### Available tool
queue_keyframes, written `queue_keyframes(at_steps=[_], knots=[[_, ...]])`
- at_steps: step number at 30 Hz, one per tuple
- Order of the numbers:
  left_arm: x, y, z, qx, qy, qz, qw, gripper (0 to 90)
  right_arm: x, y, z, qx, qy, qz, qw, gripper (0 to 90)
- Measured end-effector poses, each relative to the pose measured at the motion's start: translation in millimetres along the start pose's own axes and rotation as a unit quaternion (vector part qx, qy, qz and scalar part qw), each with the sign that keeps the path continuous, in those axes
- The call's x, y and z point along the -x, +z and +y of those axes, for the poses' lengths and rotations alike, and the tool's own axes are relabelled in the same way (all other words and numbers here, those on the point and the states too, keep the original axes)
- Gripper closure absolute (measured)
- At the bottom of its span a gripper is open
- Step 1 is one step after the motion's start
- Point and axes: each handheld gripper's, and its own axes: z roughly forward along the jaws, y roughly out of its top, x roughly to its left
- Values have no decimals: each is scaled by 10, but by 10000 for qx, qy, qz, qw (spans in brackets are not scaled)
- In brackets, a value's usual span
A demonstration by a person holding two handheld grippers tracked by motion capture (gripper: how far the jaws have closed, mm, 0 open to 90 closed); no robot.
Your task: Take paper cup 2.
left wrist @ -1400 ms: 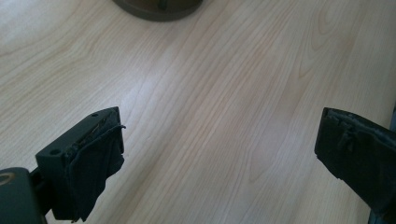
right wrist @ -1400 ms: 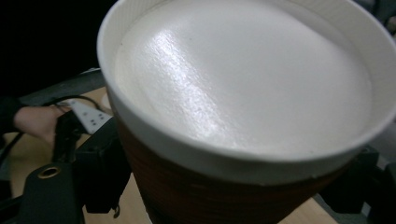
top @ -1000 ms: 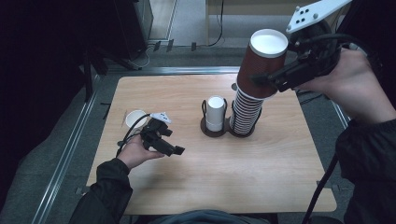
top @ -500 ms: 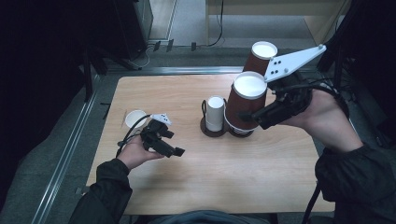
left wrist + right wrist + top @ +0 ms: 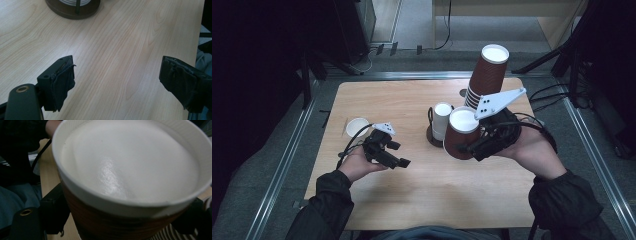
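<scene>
surface: light wooden counter [image 5: 422, 190] | on it: brown cup stack [image 5: 484, 75]; round dark holder [image 5: 434, 136]; small white cup [image 5: 356, 126]

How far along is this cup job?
Done: one brown cup is off the stack of cups, clamped in the right gripper above the table. In hand: carrying it. Left: setting it down. The left gripper is empty, its jaws having just been closing, near a small white cup.
</scene>
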Motion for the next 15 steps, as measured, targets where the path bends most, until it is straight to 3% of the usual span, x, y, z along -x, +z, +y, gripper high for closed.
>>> queue_keyframes(at_steps=[4, 15], knots=[[17, -3, 4, 21, 78, 6, 10000, 129, -60, 106, -89, -18, -65, -140, 9999, 174], [51, 21, -5, 47, 257, -23, 9997, 139, -84, 543, -319, -167, 63, 167, 9997, 175]])
